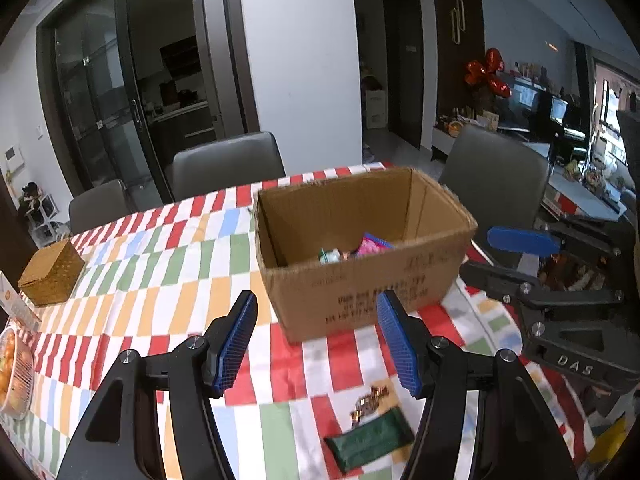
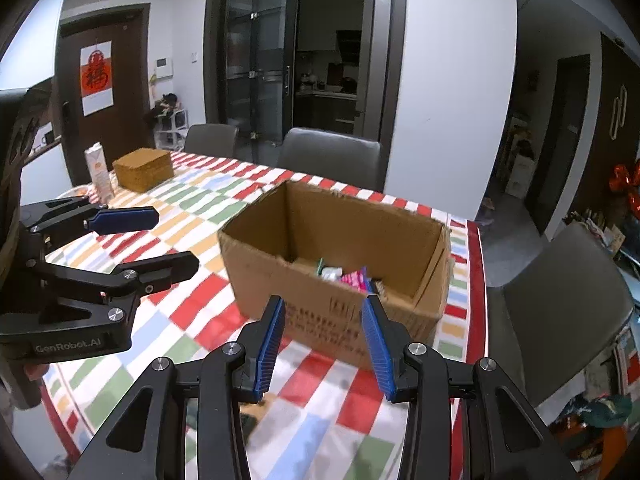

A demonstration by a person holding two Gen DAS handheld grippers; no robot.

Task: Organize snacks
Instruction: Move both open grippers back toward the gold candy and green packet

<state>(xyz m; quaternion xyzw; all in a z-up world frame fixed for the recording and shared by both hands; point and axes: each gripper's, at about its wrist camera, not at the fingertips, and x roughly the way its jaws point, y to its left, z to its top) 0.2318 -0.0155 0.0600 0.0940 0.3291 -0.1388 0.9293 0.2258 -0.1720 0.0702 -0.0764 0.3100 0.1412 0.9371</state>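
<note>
An open cardboard box (image 1: 360, 288) stands on the checked tablecloth (image 1: 168, 264); it also shows in the right wrist view (image 2: 304, 300). Inside lie a pink packet (image 1: 374, 246) and a green-white packet (image 1: 330, 257). A dark green snack packet (image 1: 370, 442) and a gold-printed wrapper (image 1: 370, 400) lie on the cloth in front of the box, between my left gripper's fingers. My left gripper (image 1: 316, 340) is open and empty above the cloth. My right gripper (image 2: 324, 344) is open and empty, just short of the box's near wall.
A woven box (image 1: 52, 272) sits at the table's left, next to a carton (image 2: 98, 172) and a bowl of oranges (image 1: 12, 376). Grey chairs (image 1: 228, 164) stand along the far side and one (image 2: 560, 300) at the right end.
</note>
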